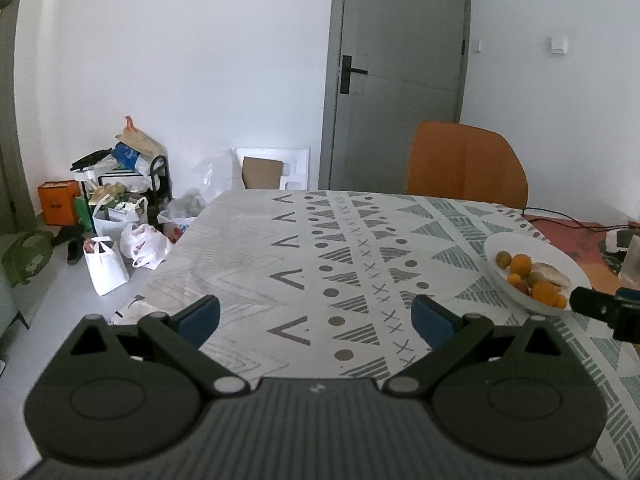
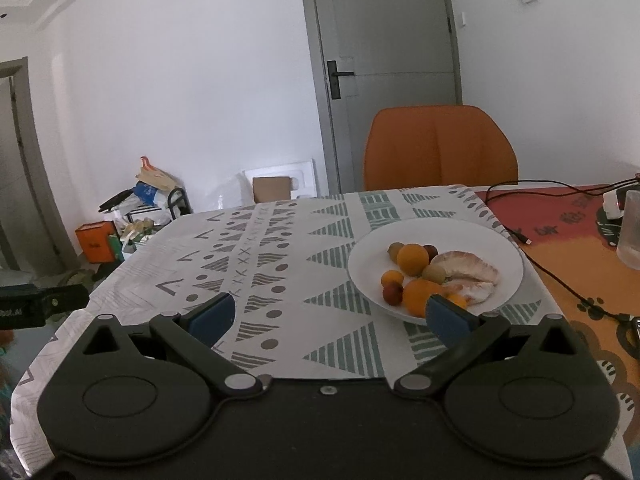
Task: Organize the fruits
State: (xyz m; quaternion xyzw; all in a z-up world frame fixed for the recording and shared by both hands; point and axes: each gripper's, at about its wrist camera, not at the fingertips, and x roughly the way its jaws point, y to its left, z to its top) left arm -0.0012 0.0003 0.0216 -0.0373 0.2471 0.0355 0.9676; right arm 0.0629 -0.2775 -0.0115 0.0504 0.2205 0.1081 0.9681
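A white plate (image 2: 492, 240) sits on the patterned tablecloth and holds several fruits: oranges (image 2: 413, 259), small apricots (image 2: 392, 279), a dark red plum (image 2: 393, 294), green kiwis (image 2: 434, 273) and peeled pomelo segments (image 2: 468, 270). My right gripper (image 2: 330, 316) is open and empty, just in front of the plate; its right fingertip overlaps the plate's near rim. My left gripper (image 1: 316, 316) is open and empty over the bare cloth, left of the plate (image 1: 516, 244). The fruits (image 1: 520, 264) also show there.
An orange chair (image 2: 440, 148) stands behind the table by a grey door (image 2: 384, 60). Black cables (image 2: 560, 276), a clear cup (image 2: 632, 232) and a charger lie on the orange mat at right. Bags and boxes (image 1: 116, 216) clutter the floor at left.
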